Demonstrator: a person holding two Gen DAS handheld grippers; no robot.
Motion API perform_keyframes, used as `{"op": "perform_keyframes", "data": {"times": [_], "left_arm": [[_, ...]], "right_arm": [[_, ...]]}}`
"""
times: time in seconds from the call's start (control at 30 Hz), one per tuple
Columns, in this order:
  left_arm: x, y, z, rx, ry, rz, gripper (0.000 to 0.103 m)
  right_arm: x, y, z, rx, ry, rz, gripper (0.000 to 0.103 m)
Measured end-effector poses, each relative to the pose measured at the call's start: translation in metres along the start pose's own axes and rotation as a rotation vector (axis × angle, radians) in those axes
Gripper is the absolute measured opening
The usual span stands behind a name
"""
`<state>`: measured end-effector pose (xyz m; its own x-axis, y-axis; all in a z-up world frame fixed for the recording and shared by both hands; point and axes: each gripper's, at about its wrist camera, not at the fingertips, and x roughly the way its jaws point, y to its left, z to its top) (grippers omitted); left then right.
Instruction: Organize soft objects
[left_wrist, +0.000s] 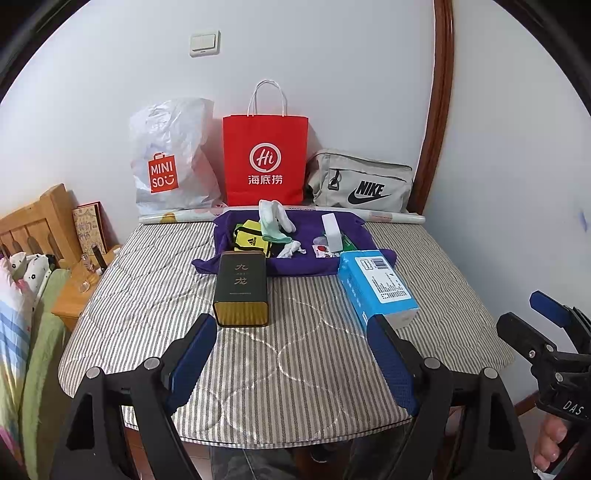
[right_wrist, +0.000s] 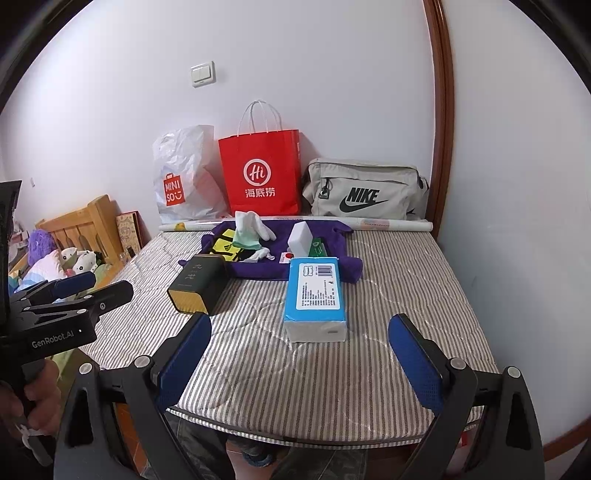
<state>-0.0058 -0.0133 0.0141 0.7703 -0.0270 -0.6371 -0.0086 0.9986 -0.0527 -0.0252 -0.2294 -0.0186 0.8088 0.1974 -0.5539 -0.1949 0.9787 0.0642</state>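
Two empty, wide-spread grippers, left gripper (left_wrist: 291, 354) and right gripper (right_wrist: 299, 362); three bags (left_wrist: 265, 158), one tissue pack (right_wrist: 316, 295)

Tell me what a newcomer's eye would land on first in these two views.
The bright red paper bag standing against the white wall at the back of the striped padded table grabs attention first, flanked by a white Miniso bag and a grey Nike bag. Next comes the purple cloth strewn with small items, with a dark tin and a blue tissue pack lying in front of it.
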Motion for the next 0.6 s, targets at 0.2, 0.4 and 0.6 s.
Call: {"op": "perform_keyframes", "data": {"times": [0.2,0.4,0.6], "left_arm": [[-0.0003,0.0002,0.0001,0.0,-0.002,0.002,0.082],[-0.0009,0.0004,-0.0003,0.0,-0.002,0.002,0.082],[-0.0017,0.001,-0.0015,0.008,0.0,0.008,0.082]], "right_arm": [[-0.0008,0.0005,-0.0004,-0.001,-0.001,-0.001,0.096],[-0.0017,0.0004,-0.0004,-0.001,-0.002,0.003,0.096],[-0.0031,0.0016,-0.0006,-0.004,-0.003,0.006,0.096]]}}
